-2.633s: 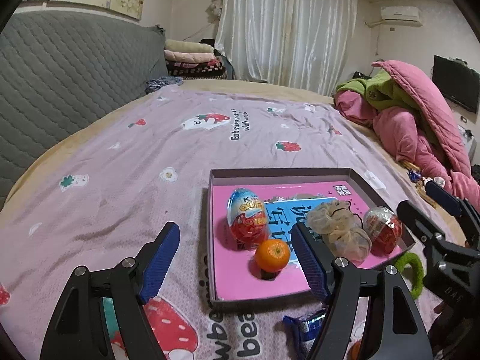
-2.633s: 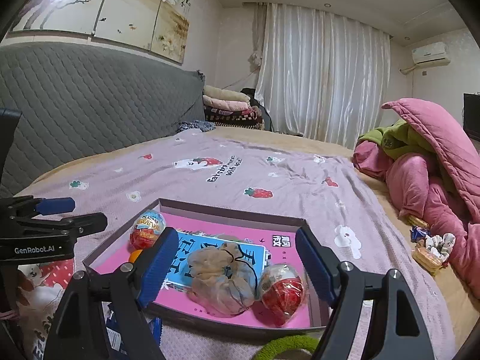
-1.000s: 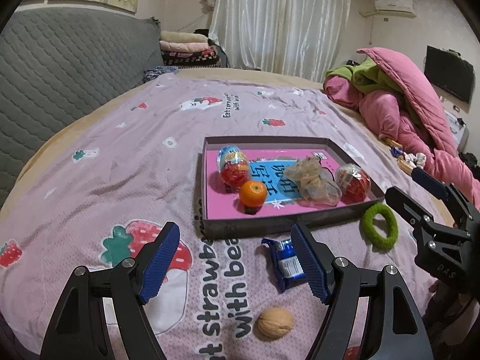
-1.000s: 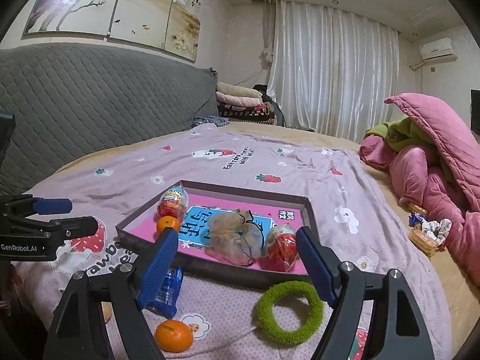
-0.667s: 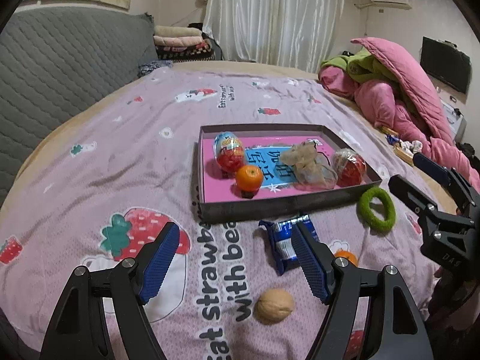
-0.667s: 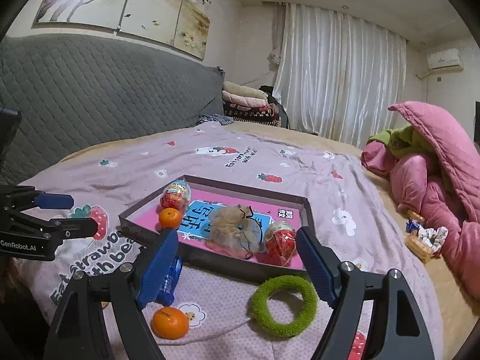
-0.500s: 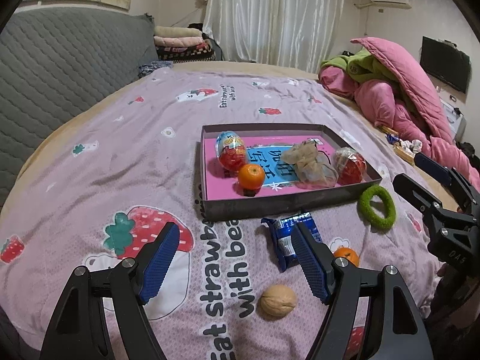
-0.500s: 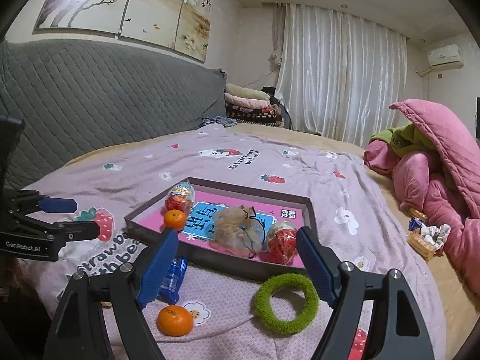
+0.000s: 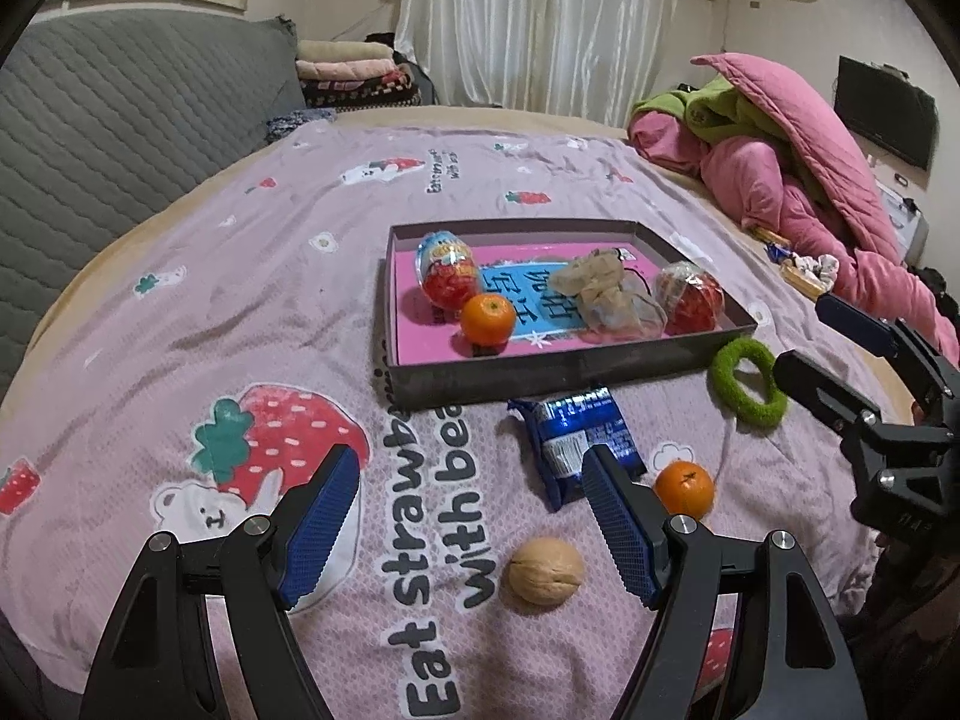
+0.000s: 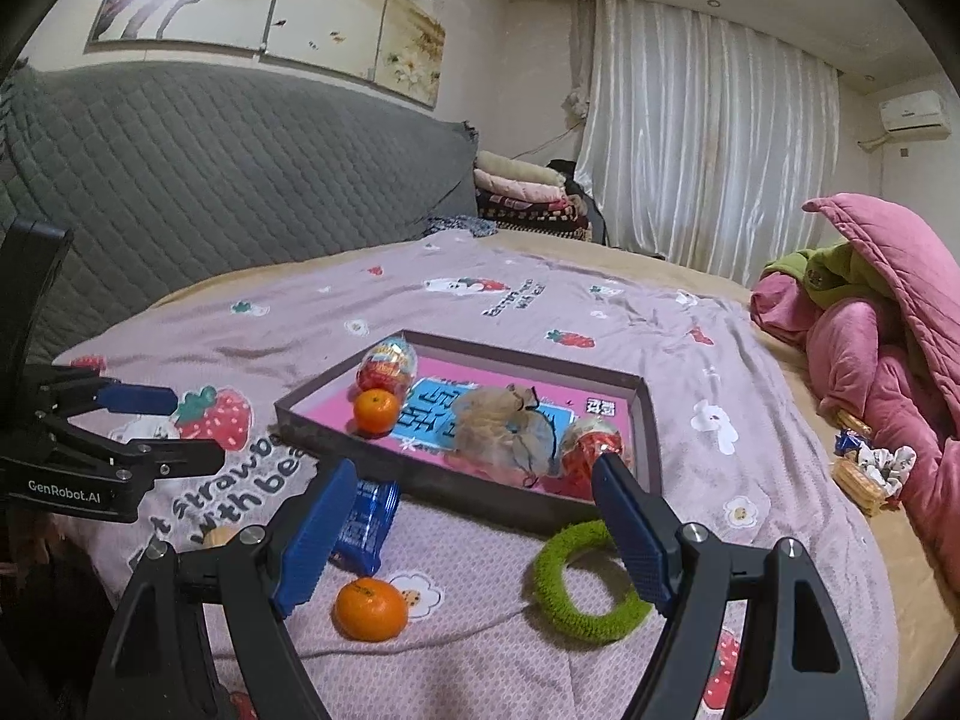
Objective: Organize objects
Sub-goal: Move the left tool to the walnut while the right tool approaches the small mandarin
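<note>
A grey tray (image 9: 540, 373) (image 10: 480, 495) with a pink floor lies on the bed and holds two foil eggs (image 9: 445, 277), a tangerine (image 9: 487, 318) and a beige mesh pouch (image 9: 606, 297). In front of it lie a blue snack packet (image 9: 576, 438) (image 10: 363, 519), a loose tangerine (image 9: 684, 487) (image 10: 371, 608), a walnut (image 9: 545, 570) and a green fuzzy ring (image 9: 747, 387) (image 10: 585, 582). My left gripper (image 9: 471, 516) is open and empty above the bedspread near the walnut. My right gripper (image 10: 468, 531) is open and empty, above the packet and ring.
The bed has a lilac strawberry bedspread (image 9: 240, 300). A grey quilted headboard (image 10: 210, 192) runs along the left. A pink and green duvet pile (image 9: 780, 168) sits at the right. Folded blankets (image 10: 522, 192) and curtains are at the far end.
Both grippers have pulled back from the tray. The packet, walnut, loose tangerine and green ring have come into view in front of it. Both stay open.
</note>
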Demonstrator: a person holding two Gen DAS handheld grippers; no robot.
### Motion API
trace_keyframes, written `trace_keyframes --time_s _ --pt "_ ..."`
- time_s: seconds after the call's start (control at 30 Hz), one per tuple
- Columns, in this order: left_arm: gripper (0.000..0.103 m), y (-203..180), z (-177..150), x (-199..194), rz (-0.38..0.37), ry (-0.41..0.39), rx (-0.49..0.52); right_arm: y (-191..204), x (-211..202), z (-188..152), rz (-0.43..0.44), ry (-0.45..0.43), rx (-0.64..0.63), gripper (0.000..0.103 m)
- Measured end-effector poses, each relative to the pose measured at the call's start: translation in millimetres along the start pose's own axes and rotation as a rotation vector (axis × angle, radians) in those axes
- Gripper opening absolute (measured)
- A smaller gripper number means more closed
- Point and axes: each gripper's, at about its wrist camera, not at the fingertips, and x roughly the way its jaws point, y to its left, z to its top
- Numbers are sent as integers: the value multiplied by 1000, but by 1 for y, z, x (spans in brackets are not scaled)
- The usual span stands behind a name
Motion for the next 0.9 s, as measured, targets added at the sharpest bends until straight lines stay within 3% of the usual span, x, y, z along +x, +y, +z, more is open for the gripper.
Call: trace_keyframes --time_s 0.9 --pt "78 -12 -28 17 -29 107 36 12 17 -21 70 111 -46 80"
